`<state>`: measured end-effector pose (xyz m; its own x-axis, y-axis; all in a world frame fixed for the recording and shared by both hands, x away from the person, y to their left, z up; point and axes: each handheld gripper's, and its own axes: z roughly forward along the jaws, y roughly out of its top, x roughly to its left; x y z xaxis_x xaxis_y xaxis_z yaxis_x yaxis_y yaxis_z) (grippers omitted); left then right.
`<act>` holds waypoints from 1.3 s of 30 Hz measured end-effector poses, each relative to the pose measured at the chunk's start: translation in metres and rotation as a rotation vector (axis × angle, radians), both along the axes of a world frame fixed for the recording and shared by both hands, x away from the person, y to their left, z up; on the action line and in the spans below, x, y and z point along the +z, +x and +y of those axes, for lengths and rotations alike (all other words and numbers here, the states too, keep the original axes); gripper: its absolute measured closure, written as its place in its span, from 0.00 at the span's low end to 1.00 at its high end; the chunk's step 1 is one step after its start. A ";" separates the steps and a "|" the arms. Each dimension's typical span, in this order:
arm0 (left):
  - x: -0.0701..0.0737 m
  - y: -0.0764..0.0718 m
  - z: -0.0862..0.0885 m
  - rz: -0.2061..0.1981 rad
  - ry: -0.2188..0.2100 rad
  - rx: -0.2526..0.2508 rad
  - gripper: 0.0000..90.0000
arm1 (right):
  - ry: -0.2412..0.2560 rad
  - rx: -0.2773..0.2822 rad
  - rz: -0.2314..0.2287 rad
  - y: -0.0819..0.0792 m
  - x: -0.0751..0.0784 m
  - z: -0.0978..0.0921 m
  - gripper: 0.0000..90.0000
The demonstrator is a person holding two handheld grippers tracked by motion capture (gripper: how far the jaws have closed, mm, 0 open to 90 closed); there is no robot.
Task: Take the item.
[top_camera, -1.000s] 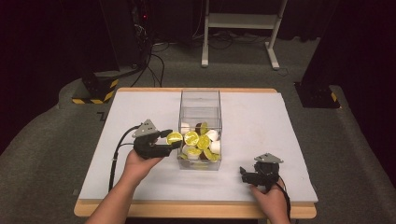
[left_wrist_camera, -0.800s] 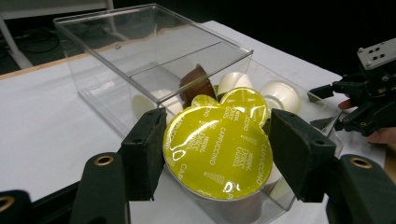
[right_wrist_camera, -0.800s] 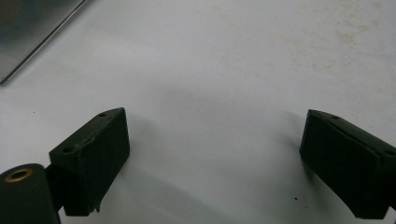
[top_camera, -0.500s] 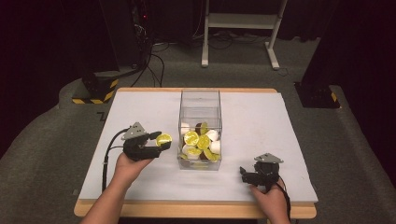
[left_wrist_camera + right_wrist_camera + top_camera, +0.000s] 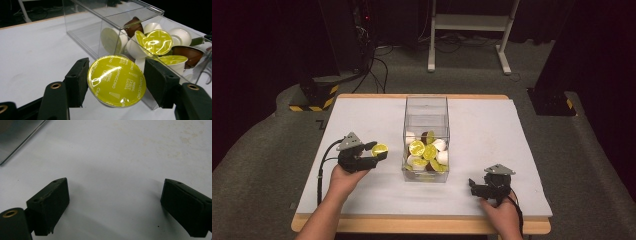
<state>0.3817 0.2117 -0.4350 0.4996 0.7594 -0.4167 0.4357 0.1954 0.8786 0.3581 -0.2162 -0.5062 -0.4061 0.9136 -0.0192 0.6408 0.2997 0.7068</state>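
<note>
One yellow-lidded capsule [image 5: 116, 80] sits clamped in left gripper [image 5: 116, 82]; right gripper [image 5: 115, 206] gapes empty.

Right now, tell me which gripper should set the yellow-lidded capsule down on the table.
Left. The left gripper already holds the capsule beside the clear box; the right gripper sits open and empty over the table.
</note>
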 end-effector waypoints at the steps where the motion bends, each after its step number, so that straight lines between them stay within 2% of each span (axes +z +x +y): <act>1: -0.001 0.001 0.000 0.002 -0.010 0.010 0.43 | 0.000 0.000 0.000 0.000 0.000 0.000 0.09; 2: -0.002 0.002 0.003 0.001 0.002 0.008 0.43 | 0.000 0.000 0.000 0.000 0.000 0.000 0.09; 9: -0.009 0.013 0.011 0.001 0.021 0.043 0.43 | 0.000 0.000 0.000 0.000 0.000 0.000 0.09; 14: -0.016 0.022 0.014 0.014 0.033 0.060 0.43 | 0.000 0.000 0.000 0.000 0.000 0.000 0.09; 18: -0.020 0.027 0.014 0.014 0.027 0.072 0.43 | 0.000 0.000 0.000 0.000 0.000 0.000 0.09; 19: -0.020 0.029 0.014 0.011 0.042 0.067 0.43 | -0.001 0.000 0.000 0.000 0.000 0.000 0.09; 21: -0.022 0.031 0.013 0.016 0.037 0.077 0.43 | 0.000 0.000 0.000 0.000 0.000 0.000 0.09; 25: -0.024 0.038 0.014 0.018 0.055 0.079 0.43 | 0.000 0.000 0.000 0.000 0.000 0.000 0.09; 39: -0.036 0.052 0.013 0.040 0.070 0.102 0.43 | 0.000 0.000 0.000 0.000 0.000 0.000 0.09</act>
<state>0.4335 0.2250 -0.4705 0.4024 0.8334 -0.3788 0.4519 0.1791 0.8739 0.3581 -0.2162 -0.5062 -0.4056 0.9138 -0.0197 0.6407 0.2996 0.7070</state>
